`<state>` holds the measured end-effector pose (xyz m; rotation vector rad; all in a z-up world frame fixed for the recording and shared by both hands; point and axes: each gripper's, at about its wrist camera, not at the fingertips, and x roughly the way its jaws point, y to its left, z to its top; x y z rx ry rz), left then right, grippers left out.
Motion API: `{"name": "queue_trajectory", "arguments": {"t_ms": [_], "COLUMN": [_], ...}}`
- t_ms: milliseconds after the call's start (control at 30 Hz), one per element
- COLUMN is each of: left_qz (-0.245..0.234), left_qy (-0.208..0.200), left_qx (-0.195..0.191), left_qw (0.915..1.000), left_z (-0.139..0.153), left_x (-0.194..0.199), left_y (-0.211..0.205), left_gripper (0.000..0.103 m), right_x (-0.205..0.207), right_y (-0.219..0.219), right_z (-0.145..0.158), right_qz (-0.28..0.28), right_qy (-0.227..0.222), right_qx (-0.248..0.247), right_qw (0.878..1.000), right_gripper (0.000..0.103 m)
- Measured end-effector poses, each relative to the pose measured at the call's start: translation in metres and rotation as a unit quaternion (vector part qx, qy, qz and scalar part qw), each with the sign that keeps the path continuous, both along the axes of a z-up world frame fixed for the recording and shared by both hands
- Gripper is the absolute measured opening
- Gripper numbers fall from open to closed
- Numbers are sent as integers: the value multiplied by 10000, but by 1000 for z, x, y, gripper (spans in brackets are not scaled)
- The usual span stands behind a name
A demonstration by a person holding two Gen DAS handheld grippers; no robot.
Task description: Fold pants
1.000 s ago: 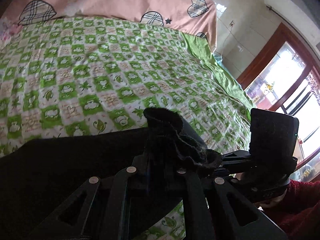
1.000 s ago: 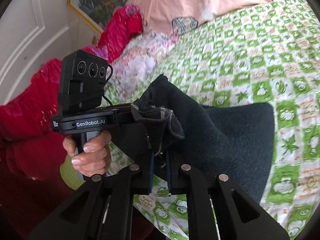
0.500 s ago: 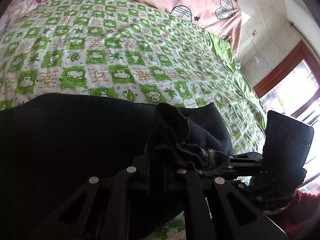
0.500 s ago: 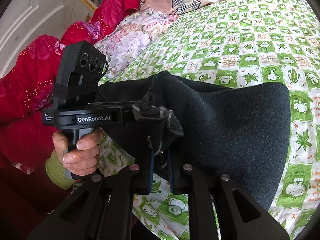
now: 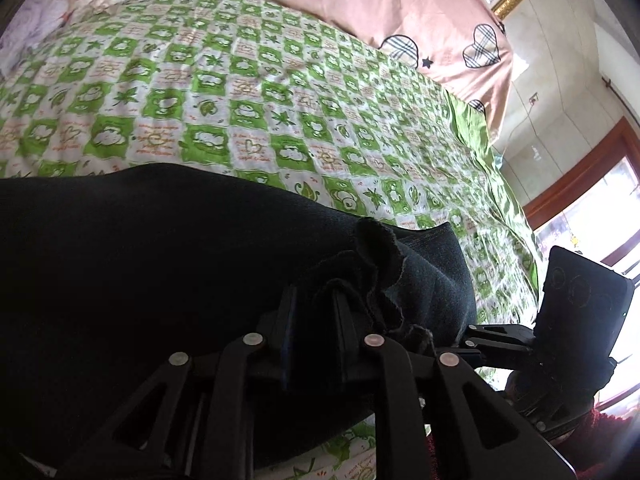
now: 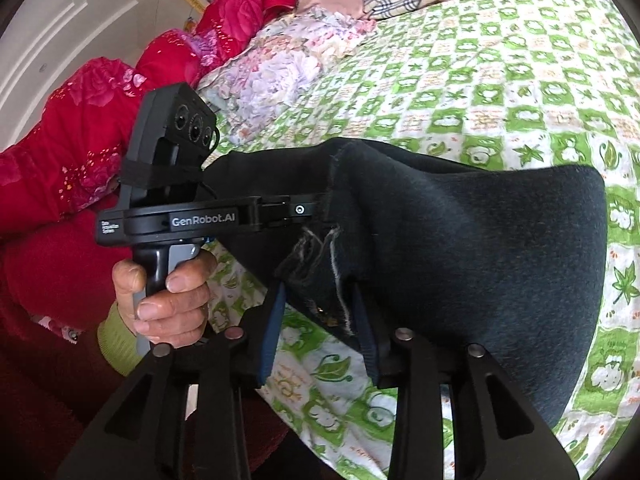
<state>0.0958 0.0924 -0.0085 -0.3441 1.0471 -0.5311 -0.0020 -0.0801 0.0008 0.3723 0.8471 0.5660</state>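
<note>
The dark pants (image 6: 480,264) are lying folded on the green checked bedspread (image 5: 248,92), near its front edge, with the doubled cloth spread flat and only the bunched hem corners raised. Those corners are being released: a second ago each was being pinched tight, and now the jaws of both tools have just been opening.

In the right wrist view, the right gripper (image 6: 320,300) is being held with its jaws clearly parted; a frayed corner of the cloth is hanging loosely between them, and no pad is seen pressing on it. In the left wrist view, the left gripper (image 5: 314,308) is being opened less far; a crumpled edge is sitting between its jaws, seemingly no longer clamped, though the dark fabric makes contact hard to judge.

The pants are also being seen lower and flatter than a second ago, which suggests the fold has been laid down and is now being let go.

The left tool's handle is being held by a hand (image 6: 168,300) in a red sleeve. Pink pillows (image 5: 400,8) are lying at the bed's far end.
</note>
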Motion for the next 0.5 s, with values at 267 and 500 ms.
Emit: {"name": "queue_trajectory", "arguments": {"t_ms": [267, 500], "left_qz": [247, 151], "left_qy": [5, 234], "left_qx": [-259, -435], "left_qw": [9994, 9987], "left_z": [16, 21], "left_x": [-17, -15], "left_y": [15, 0], "left_gripper": [43, 69], "right_x": [-16, -9], "right_y": [-44, -105], "right_z": [43, 18], "right_qz": [-752, -2037], "right_qy": [-657, -71], "right_qx": [-86, -755], "right_qw": [9950, 9761], "right_gripper": [37, 43]}}
